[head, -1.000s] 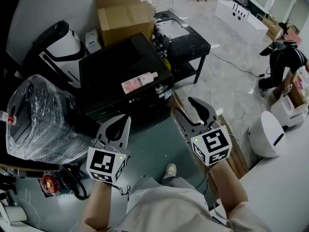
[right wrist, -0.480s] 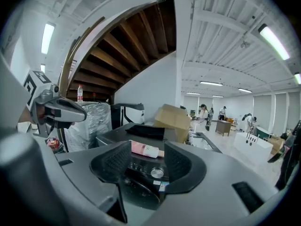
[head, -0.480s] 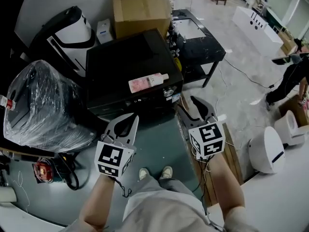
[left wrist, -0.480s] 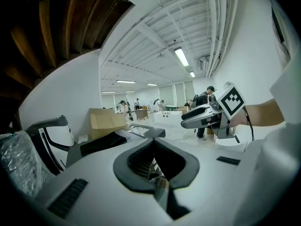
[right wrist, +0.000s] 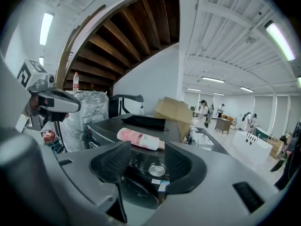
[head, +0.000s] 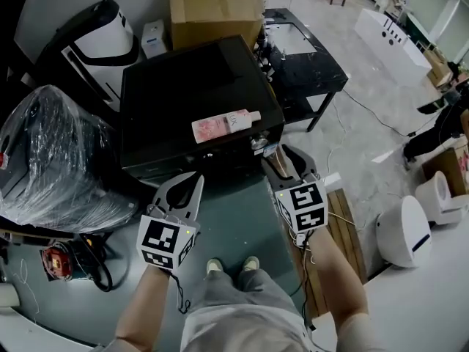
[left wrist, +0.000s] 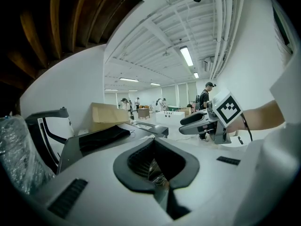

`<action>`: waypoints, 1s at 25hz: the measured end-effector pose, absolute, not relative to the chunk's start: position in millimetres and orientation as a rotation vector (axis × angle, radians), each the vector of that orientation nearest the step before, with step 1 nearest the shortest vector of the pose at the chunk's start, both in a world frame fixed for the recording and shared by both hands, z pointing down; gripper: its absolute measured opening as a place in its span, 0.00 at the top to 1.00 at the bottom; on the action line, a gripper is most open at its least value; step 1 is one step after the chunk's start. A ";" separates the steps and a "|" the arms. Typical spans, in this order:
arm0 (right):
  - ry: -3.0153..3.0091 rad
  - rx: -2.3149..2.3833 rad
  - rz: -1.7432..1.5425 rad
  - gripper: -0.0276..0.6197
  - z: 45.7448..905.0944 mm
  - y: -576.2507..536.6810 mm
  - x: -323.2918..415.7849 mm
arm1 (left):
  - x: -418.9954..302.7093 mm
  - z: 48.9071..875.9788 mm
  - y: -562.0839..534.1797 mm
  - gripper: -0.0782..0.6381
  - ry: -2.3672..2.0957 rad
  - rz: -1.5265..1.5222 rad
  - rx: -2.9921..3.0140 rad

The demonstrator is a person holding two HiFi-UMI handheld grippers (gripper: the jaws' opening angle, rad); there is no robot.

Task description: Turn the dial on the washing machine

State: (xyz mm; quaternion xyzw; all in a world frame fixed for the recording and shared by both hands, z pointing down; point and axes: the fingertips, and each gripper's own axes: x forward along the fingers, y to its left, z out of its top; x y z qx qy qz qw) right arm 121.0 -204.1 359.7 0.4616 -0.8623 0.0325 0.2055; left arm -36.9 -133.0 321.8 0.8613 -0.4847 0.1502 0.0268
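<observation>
The black washing machine point(head: 183, 97) stands ahead of me with a pink bottle point(head: 226, 125) lying on its lid. Its silver dial point(head: 258, 144) sits at the right end of the front panel. My right gripper point(head: 283, 158) hovers just in front of that corner, a little short of the dial. In the right gripper view the dial point(right wrist: 156, 170) shows between the jaws of the right gripper point(right wrist: 146, 163); they have just been opening and stand open with nothing between them. My left gripper point(head: 193, 179) hangs before the machine's front further left, shut and empty, its tips meeting point(left wrist: 153, 144).
A plastic-wrapped bundle point(head: 51, 160) sits left of the machine. A cardboard box point(head: 212, 9) and a black-and-white appliance point(head: 102, 35) stand behind it, a black low table point(head: 304, 53) to its right. Wooden boards point(head: 341, 233) lie by my right arm, my shoes point(head: 231, 265) below.
Both grippers have come down and forward toward the machine's front. The right one has closed in on the dial corner. Neither has taken hold of anything.
</observation>
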 end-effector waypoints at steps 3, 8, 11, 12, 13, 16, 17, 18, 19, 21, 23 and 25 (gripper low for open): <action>-2.390 1.291 0.104 0.57 383.3 -216.9 117.8 | -44.5 338.2 -144.2 0.86 -1.516 0.452 2.645; -2.362 1.281 0.076 0.57 420.6 -237.7 112.4 | -48.4 369.2 -159.4 0.86 -1.511 0.475 2.635; -2.338 1.276 0.057 0.56 441.0 -250.3 110.2 | -50.2 385.3 -165.1 0.86 -1.503 0.496 2.636; -2.335 1.273 0.055 0.56 446.0 -254.0 108.3 | -51.3 389.7 -167.4 0.86 -1.503 0.502 2.639; -2.334 1.269 0.050 0.55 450.4 -257.8 105.4 | -52.8 394.1 -170.3 0.86 -1.505 0.509 2.641; -2.289 1.247 -0.037 0.53 466.9 -269.3 100.0 | -55.2 408.3 -179.5 0.86 -1.509 0.531 2.646; -2.250 1.228 -0.101 0.52 473.7 -272.2 100.3 | -54.5 412.9 -182.1 0.86 -1.508 0.533 2.648; -2.204 1.203 -0.173 0.52 481.1 -274.6 100.3 | -53.7 417.2 -184.3 0.86 -1.507 0.531 2.649; -2.159 1.176 -0.244 0.52 488.5 -276.6 99.7 | -53.3 421.0 -186.1 0.86 -1.506 0.528 2.650; -2.076 1.128 -0.371 0.51 502.2 -280.8 97.9 | -53.6 427.9 -188.7 0.86 -1.504 0.522 2.649; -1.996 1.092 -0.470 0.51 515.6 -285.2 97.6 | -54.8 435.6 -190.5 0.86 -1.503 0.519 2.642; -1.931 1.065 -0.542 0.51 528.2 -288.6 97.8 | -56.8 444.1 -192.1 0.86 -1.501 0.523 2.634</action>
